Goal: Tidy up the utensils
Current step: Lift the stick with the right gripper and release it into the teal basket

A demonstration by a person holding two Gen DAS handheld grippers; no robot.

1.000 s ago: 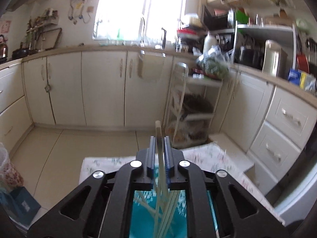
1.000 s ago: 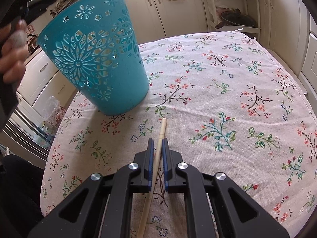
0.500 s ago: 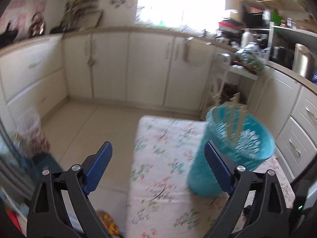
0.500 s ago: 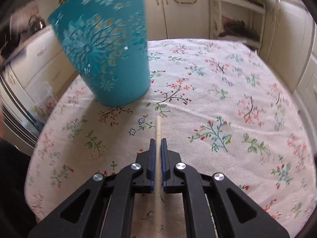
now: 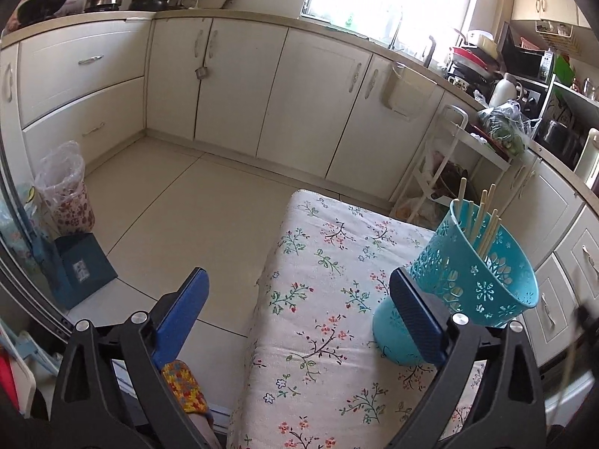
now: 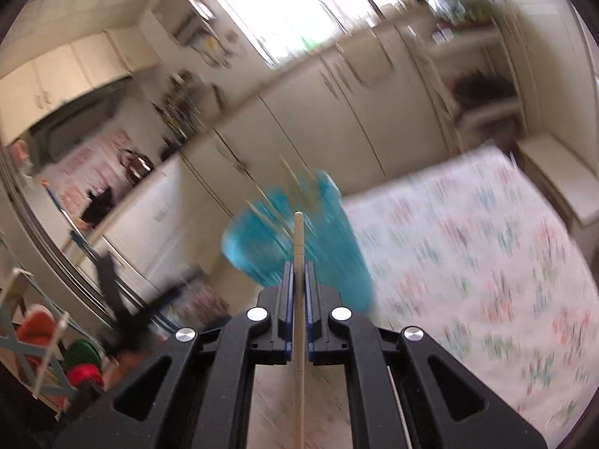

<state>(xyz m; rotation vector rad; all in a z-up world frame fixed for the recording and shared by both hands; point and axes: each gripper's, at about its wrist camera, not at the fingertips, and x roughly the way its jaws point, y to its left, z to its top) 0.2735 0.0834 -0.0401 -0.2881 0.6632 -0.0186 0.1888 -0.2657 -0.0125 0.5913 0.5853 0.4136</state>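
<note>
A teal perforated holder [image 5: 471, 284] stands on the floral tablecloth [image 5: 329, 299] at the right, with several wooden chopsticks [image 5: 483, 224] upright in it. My left gripper [image 5: 299, 310] is open and empty, to the left of and nearer than the holder. My right gripper [image 6: 297, 273] is shut on one wooden chopstick [image 6: 298, 247], lifted off the table, its tip pointing at the blurred teal holder [image 6: 299, 235] just ahead.
Cream kitchen cabinets [image 5: 299, 89] run along the far wall. A white rack [image 5: 449, 157] stands beyond the table's far end. A lined bin [image 5: 63, 191] and a teal box [image 5: 82, 265] sit on the floor at left. The right wrist view is motion-blurred.
My left gripper released its chopstick into the holder, opened and pulled back left. My right gripper closed on the table chopstick and lifted it toward the holder.
</note>
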